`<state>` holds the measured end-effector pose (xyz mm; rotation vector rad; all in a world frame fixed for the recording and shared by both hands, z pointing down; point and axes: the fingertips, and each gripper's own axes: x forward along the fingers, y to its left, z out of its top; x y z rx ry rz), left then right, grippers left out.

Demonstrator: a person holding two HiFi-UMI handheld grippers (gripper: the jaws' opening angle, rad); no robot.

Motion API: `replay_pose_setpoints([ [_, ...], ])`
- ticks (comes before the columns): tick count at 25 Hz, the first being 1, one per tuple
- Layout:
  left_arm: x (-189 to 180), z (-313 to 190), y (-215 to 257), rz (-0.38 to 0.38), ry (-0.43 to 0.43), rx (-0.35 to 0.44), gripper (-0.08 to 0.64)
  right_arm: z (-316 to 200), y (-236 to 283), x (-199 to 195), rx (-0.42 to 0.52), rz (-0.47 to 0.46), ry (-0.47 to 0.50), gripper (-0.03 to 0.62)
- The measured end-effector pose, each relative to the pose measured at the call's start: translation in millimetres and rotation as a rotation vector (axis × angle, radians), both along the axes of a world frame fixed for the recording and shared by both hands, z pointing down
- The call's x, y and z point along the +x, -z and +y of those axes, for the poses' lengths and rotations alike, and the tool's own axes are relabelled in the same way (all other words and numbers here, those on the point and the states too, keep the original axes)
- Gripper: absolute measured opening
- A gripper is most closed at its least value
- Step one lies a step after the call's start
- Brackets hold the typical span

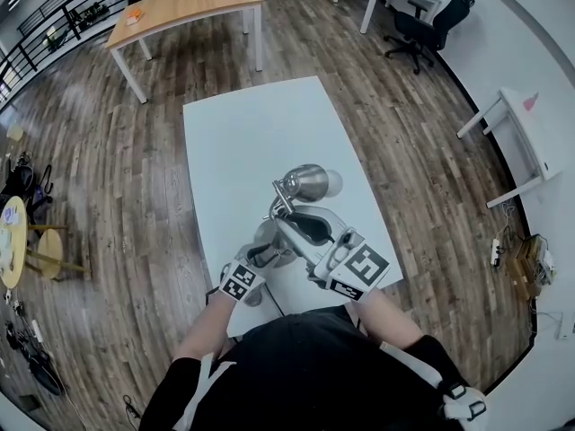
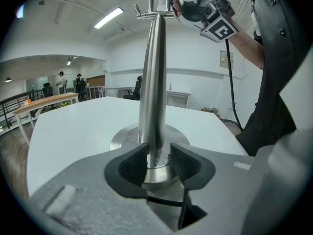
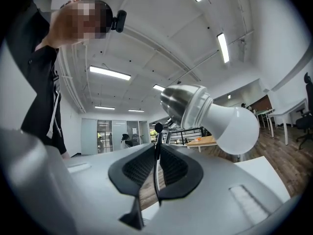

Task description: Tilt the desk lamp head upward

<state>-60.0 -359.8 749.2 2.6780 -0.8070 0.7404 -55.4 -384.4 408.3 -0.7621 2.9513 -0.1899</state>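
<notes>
Wooden table point(image 1: 184, 7), black office chair point(image 1: 422, 27)

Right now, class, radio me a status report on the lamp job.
Left gripper clamped on lamp post near base. Right gripper pinching thin rod beside lamp head. Nothing blocking.

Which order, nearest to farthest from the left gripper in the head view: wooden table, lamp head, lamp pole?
1. lamp pole, between the left gripper's jaws.
2. lamp head, just beyond it.
3. wooden table, far off, upper left.
</notes>
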Motion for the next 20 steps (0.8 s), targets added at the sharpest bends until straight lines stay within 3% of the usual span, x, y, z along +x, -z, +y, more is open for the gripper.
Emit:
replay_pose_setpoints([
  [20,-0.4,-0.4,0.5,0.017,-0.014,0.004,0.152,21.5,-2.1,-40.2,0.06,0.088,0.102,0.023],
])
